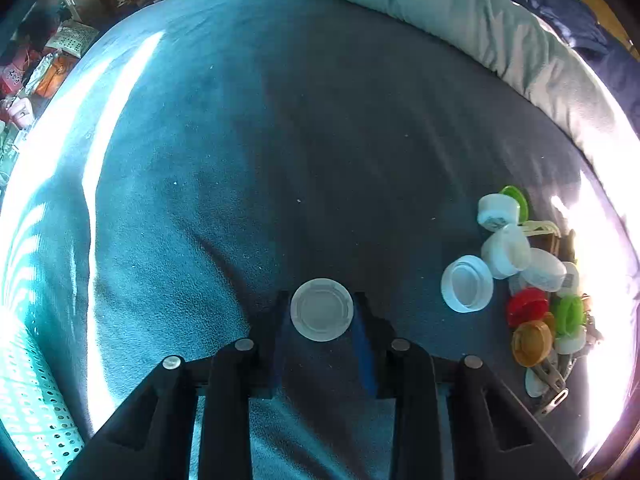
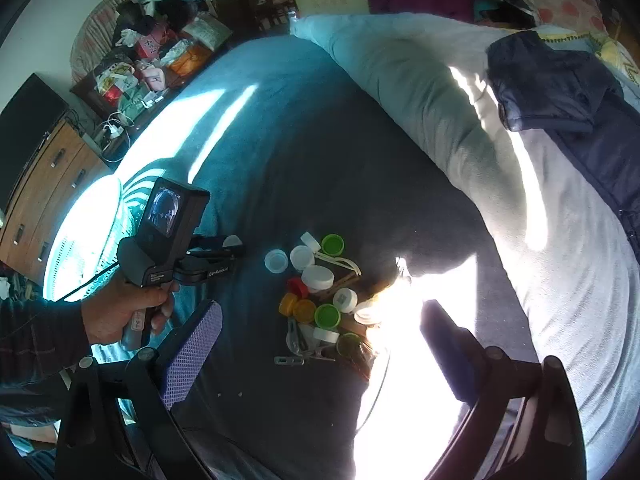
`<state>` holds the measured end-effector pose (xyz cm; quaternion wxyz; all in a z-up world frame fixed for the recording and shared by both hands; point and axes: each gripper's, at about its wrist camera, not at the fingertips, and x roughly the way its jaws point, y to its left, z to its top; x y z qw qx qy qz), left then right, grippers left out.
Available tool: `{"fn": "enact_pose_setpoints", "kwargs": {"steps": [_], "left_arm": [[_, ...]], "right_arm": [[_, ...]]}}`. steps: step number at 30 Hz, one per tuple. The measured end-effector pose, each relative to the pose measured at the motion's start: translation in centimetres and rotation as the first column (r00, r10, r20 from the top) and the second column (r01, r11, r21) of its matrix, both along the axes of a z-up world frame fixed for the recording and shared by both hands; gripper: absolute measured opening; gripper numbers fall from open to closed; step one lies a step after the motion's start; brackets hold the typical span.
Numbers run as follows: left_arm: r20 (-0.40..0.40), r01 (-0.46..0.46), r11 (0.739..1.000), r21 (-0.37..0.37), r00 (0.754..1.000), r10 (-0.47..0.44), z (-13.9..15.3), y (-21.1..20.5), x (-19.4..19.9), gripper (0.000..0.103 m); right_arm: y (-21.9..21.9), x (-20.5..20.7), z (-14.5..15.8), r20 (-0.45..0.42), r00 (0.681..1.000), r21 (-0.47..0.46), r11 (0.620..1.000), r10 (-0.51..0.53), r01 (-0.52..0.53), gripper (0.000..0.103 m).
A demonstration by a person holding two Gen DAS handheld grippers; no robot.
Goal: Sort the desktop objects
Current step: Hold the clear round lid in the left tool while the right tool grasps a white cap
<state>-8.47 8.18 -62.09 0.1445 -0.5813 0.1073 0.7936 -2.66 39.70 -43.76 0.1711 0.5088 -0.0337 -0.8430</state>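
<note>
A white bottle cap (image 1: 322, 310) sits between the two black fingers of my left gripper (image 1: 321, 309), which is shut on it, over the blue bedcover (image 1: 240, 140). The right wrist view shows that left gripper (image 2: 232, 246) in a person's hand (image 2: 120, 312), left of the pile, with the white cap (image 2: 233, 241) at its tip. The pile of caps (image 2: 320, 292) mixes white, green, red and orange caps with clothespins (image 2: 304, 350); it also lies at the right of the left wrist view as the pile (image 1: 524, 280). My right gripper (image 2: 322, 316) stands wide open above the pile, holding nothing.
A pale green perforated basket (image 1: 28, 392) stands at the bed's left edge, seen brightly lit as the basket (image 2: 80, 248). A rolled grey blanket (image 2: 440, 92) and a navy jacket (image 2: 560, 92) lie behind the pile. Strong sunlight (image 2: 408, 360) washes out the bed by the pile.
</note>
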Motion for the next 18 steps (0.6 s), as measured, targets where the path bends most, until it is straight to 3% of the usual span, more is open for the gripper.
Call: {"fn": "enact_pose_setpoints", "kwargs": {"steps": [3, 8, 11, 18], "left_arm": [[-0.012, -0.002, 0.999, 0.035, 1.000, 0.003, 1.8, -0.4, 0.2, 0.030], [-0.017, -0.024, 0.997, 0.072, 1.000, 0.025, 4.0, -1.4, 0.4, 0.030], [-0.004, -0.047, 0.994, 0.096, 0.999, 0.047, 4.3, -2.3, 0.5, 0.030], [-0.011, -0.046, 0.994, 0.100, 0.999, 0.048, 3.2, 0.5, 1.4, 0.030]], "right_arm": [[-0.5, -0.7, -1.4, -0.014, 0.999, -0.038, 0.999, 0.034, -0.034, 0.082], [-2.5, -2.8, -6.4, 0.024, 0.992, -0.073, 0.990, 0.123, -0.121, 0.072], [-2.8, -4.8, -9.6, 0.077, 0.991, -0.125, 0.987, 0.110, -0.100, 0.065], [-3.7, -8.1, -13.7, 0.104, 0.992, -0.111, 0.992, 0.077, -0.066, 0.061]]}}
